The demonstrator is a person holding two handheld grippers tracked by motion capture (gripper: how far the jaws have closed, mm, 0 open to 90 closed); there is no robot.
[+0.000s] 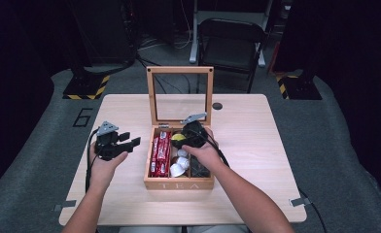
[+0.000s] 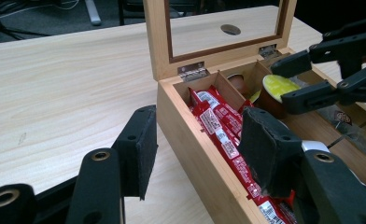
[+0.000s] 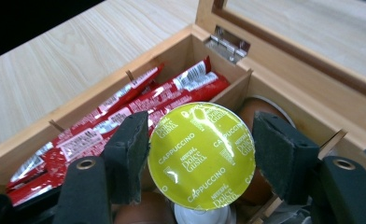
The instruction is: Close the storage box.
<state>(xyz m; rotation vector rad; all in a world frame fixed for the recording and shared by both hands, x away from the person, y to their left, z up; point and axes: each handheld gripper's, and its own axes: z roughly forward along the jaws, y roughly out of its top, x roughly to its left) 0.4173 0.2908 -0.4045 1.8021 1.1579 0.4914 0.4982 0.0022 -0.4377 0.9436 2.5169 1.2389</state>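
An open wooden tea box [image 1: 179, 183] stands mid-table, its glass lid [image 1: 180, 70] upright. Red sachets [image 1: 161, 154] fill its left compartment, white capsules [image 1: 180, 164] lie in the middle one. My right gripper [image 1: 188, 138] hangs over the box's middle compartment, shut on a brown coffee capsule with a yellow-green Cappuccino lid [image 3: 202, 154]; both pads press its sides. The same capsule [image 2: 277, 86] appears in the left gripper view. My left gripper [image 1: 130, 139] is open and holds nothing, just left of the box's wall [image 2: 195, 154], low over the table.
Clear wrapped packets [image 1: 199, 167] lie in the box's right compartment. A small dark disc [image 1: 217, 106] sits on the table [image 1: 130, 107] behind the lid. A black chair [image 1: 232, 36] stands beyond the far edge. Bare wood lies on both sides of the box.
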